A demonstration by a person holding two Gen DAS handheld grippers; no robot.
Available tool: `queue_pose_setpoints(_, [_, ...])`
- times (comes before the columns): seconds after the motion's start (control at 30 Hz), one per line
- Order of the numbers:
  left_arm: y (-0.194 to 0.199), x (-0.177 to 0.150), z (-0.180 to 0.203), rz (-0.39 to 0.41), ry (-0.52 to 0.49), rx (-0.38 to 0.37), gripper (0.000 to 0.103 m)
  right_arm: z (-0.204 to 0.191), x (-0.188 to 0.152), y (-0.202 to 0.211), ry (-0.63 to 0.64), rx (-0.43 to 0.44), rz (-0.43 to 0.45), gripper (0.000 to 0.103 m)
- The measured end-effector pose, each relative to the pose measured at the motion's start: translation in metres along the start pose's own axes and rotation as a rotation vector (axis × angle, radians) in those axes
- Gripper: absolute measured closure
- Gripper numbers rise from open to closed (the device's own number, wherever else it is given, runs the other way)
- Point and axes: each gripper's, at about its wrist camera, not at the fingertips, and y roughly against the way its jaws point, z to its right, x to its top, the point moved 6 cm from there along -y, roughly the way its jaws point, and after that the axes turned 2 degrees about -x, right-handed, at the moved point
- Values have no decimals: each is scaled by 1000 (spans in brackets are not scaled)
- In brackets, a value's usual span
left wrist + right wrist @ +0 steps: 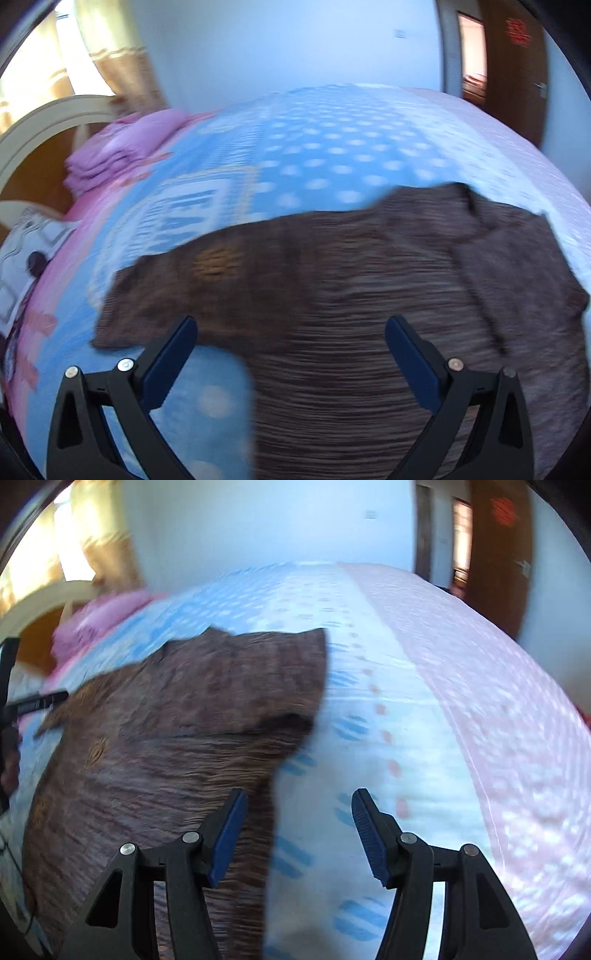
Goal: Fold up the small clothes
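Left tongs (290, 345) wide, empty, over brown garment (332, 280) spread on bed (314, 155) (blurred). Right tongs (297, 819) partly open, empty, at garment's right edge.

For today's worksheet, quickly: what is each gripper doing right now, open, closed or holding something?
Left gripper: open, holding nothing, above the brown garment.
Right gripper: open, holding nothing.

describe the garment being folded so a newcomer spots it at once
Start at the bed, covered by a blue polka-dot and pink patterned sheet. The brown garment lies spread near its front edge. It is the only dark, finely striped cloth; the folded pink pile sits far back.
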Motion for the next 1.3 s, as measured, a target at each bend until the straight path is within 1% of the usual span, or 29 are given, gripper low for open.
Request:
queue_pose_setpoints(0.07, [0, 2, 37, -5, -36, -51, 1, 4, -4, -4, -9, -7, 11, 41])
queue_pose_setpoints(0.1, [-2, 3, 56, -10, -52, -70, 6, 4, -7, -8, 2, -12, 3, 41])
queue_pose_setpoints(0.17, [-9, 4, 81, -35, -59, -111, 12, 1, -11, -11, 28, -11, -10, 41])
queue_pose_setpoints(0.23, [-20, 2, 101, -75, -54, -146, 20, -3, -13, -9, 52, -14, 3, 39])
queue_pose_setpoints(0.3, [-31, 0, 114, -110, -46, -163, 30, -5, -12, -9, 46, 2, 2, 39])
queue_pose_setpoints(0.33, [-40, -2, 120, -137, -40, -169, 34, -4, -13, -9, 41, 10, 1, 38])
queue_pose_setpoints(0.37, [-44, -4, 125, -154, -38, -180, 40, -5, -15, -9, 42, 10, 1, 37])
queue_pose_setpoints(0.4, [-49, -6, 130, -168, -38, -188, 48, -6, -16, -9, 48, 5, 3, 36])
queue_pose_setpoints(0.43, [-51, -6, 133, -158, -27, -199, 52, -8, -17, -10, 53, -1, 3, 36])
queue_pose_setpoints(0.47, [-49, -4, 136, -141, -19, -213, 65, -9, -17, -10, 58, -7, 4, 36])
queue_pose_setpoints(0.5, [-48, -3, 142, -137, -33, -247, 89, -10, -18, -10, 61, -11, 4, 36])
queue_pose_setpoints(0.53, [-46, -2, 148, -136, -53, -266, 95, -11, -19, -10, 63, -15, 4, 35])
queue_pose_setpoints(0.6, [-41, 1, 152, -113, -80, -241, 97, -12, -19, -10, 66, -23, 5, 35])
queue_pose_setpoints(0.67, [-35, 5, 151, -93, -92, -245, 98, -12, -20, -10, 62, -25, 6, 34])
queue_pose_setpoints(0.8, [-17, 18, 141, -18, -103, -241, 98, -12, -20, -10, 58, -30, 7, 34])
queue_pose_setpoints(0.9, [-13, 25, 129, 2, -97, -221, 98, -13, -21, -10, 62, -34, 6, 33])
queue_pose_setpoints(0.97, [-13, 24, 125, 9, -103, -202, 98, -14, -21, -11, 66, -35, 5, 32])
queue_pose_setpoints(1.03, [-24, 22, 122, -5, -112, -182, 98, -14, -21, -11, 68, -34, 3, 31])
queue_pose_setpoints(1.1, [-33, 16, 121, -27, -112, -177, 98, -14, -21, -11, 69, -34, 2, 30])
queue_pose_setpoints(1.13, [-39, 15, 121, -36, -114, -170, 96, -15, -21, -10, 69, -33, 2, 30])
queue_pose_setpoints(1.17, [-44, 11, 120, -44, -114, -147, 92, -14, -21, -9, 67, -29, 4, 30])
queue_pose_setpoints(1.2, [-48, 8, 118, -57, -110, -125, 92, -14, -20, -7, 63, -26, 5, 30])
queue_pose_setpoints(1.23, [-50, 6, 117, -71, -103, -119, 92, -14, -17, -4, 57, -22, 8, 30])
queue_pose_setpoints(1.3, [-51, 5, 111, -83, -82, -113, 81, -15, -6, 5, 59, -15, 46, 30])
